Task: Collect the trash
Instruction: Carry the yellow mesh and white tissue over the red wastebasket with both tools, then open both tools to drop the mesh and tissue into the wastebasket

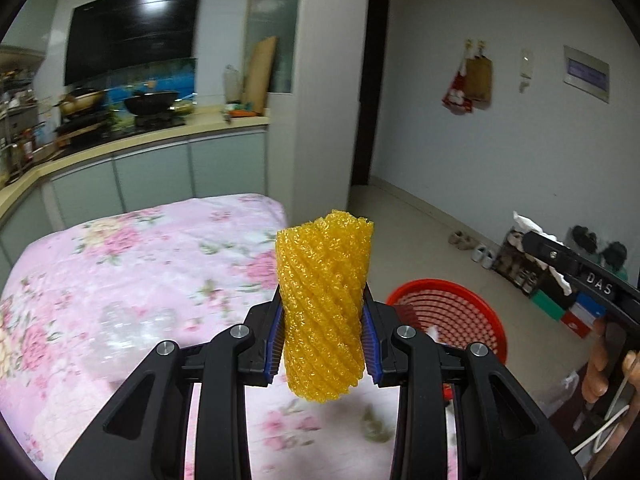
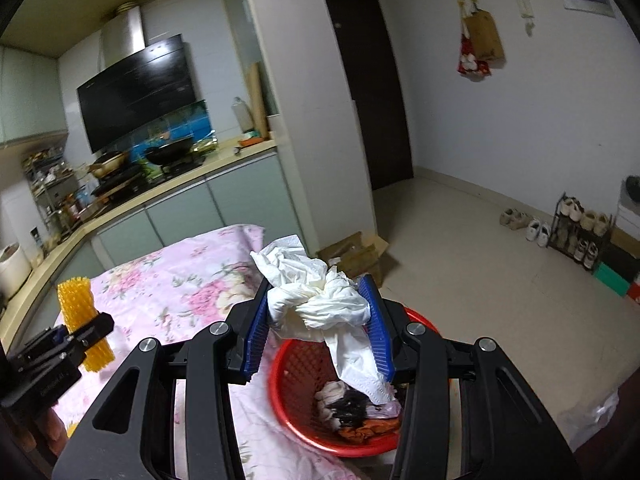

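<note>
Two raised: left gripper (image 1: 323, 330) clamping foam net (image 1: 324, 304), right gripper (image 2: 318, 328) clamping tissue (image 2: 316, 300)

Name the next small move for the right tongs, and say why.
Probably open the right tongs and let go: they clamp a crumpled white tissue whose tail already hangs over the red basket, where other trash lies.

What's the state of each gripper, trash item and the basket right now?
left gripper: shut on the yellow foam net, above the table
yellow foam net: upright, squeezed at mid-height
right gripper: shut on the white tissue, over the basket
white tissue: crumpled, tail hanging down
red basket: partly filled with trash
</note>
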Available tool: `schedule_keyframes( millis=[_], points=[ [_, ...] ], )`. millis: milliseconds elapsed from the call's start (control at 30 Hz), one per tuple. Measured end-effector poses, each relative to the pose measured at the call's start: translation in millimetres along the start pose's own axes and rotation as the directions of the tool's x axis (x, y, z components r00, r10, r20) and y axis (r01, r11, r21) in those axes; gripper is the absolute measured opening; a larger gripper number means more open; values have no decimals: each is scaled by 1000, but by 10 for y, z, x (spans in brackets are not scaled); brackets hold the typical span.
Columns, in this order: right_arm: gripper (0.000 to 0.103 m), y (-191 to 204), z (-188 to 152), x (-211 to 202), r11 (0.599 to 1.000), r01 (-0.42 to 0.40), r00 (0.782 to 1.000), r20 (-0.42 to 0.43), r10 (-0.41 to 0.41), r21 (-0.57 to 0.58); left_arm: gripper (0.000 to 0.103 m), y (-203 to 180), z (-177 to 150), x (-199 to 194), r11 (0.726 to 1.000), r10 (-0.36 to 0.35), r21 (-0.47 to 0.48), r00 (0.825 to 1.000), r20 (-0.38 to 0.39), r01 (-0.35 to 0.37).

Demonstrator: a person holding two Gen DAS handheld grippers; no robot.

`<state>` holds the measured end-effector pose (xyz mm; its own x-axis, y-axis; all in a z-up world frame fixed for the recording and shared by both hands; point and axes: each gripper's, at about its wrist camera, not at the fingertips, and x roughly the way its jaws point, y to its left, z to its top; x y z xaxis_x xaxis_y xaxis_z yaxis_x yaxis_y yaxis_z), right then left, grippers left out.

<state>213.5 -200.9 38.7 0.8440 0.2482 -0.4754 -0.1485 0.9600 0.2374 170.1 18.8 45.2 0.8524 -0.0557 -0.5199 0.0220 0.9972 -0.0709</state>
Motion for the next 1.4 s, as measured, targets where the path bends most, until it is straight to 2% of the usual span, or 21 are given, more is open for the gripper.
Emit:
schedule_keyframes(
  millis=[367, 600, 867, 1067, 1133, 1167, 1300, 1400],
  points=[
    [42, -305, -19, 183, 995, 76, 996, -45, -73, 66, 31, -517, 4, 463, 993, -106, 42, 991, -77, 110],
    [42, -507, -71, 355, 987, 106, 990, -100, -95, 120, 31, -805, -92, 856, 982, -177, 42, 971, -161, 186],
    [42, -644, -181, 584, 979, 148, 978, -168, -123, 143, 31, -1028, -246, 1284, 975, -203, 33, 947, -251, 218],
    [43, -752, -268, 720, 970, 184, 966, -210, -149, 159, 33, -1126, -353, 1435, 976, -191, 48, 941, -281, 212],
    [43, -780, -293, 770, 969, 181, 964, -227, -141, 168, 37, -1153, -375, 1444, 976, -192, 47, 940, -282, 213],
    [44, -786, -297, 789, 969, 175, 963, -234, -131, 175, 42, -1150, -380, 1451, 976, -192, 45, 940, -281, 213],
    [59, -823, -313, 818, 967, 152, 964, -246, -99, 205, 61, -1165, -377, 1401, 978, -187, 46, 949, -254, 205],
    [60, -818, -301, 803, 966, 146, 966, -243, -92, 215, 69, -1163, -343, 1349, 979, -183, 45, 956, -231, 198]
  ],
)
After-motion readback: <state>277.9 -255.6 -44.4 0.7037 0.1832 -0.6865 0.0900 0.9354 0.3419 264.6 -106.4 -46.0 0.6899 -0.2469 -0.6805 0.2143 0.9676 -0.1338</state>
